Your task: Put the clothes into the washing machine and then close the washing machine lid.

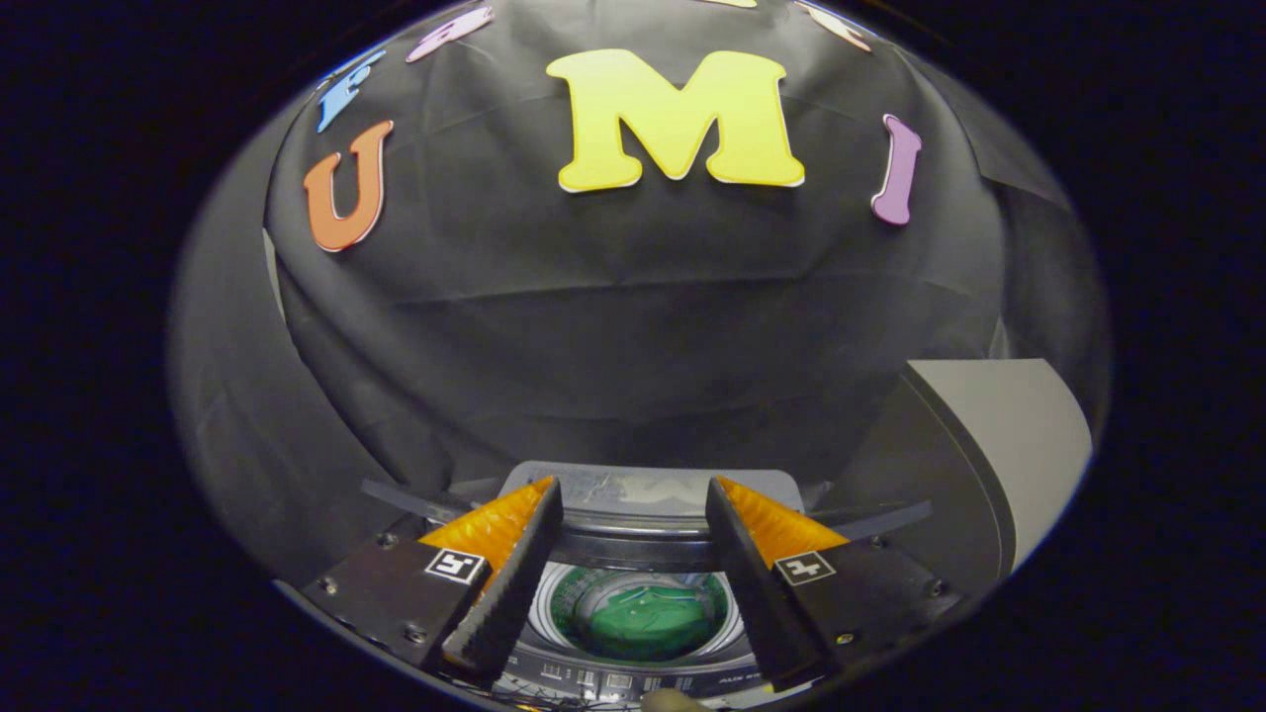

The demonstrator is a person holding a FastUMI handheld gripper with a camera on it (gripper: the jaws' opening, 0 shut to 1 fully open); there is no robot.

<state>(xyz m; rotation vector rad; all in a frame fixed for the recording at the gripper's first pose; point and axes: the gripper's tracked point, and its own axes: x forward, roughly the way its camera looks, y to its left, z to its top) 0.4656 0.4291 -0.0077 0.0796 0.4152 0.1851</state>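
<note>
My gripper [633,489] is open, its orange-backed fingers [495,524] spread wide with nothing between them. Below and between the fingers lies the washing machine's round drum opening [554,608], seen from above. A green garment [648,618] lies inside the drum. The machine's lid [643,489] stands raised at the back of the opening, just beyond the fingertips. The control panel [593,682] runs along the machine's near edge.
A grey curved panel [999,445] stands to the right of the machine. The booth's black cloth wall [633,326] hangs behind the machine. A small pale rounded thing [673,700] pokes up at the machine's near edge.
</note>
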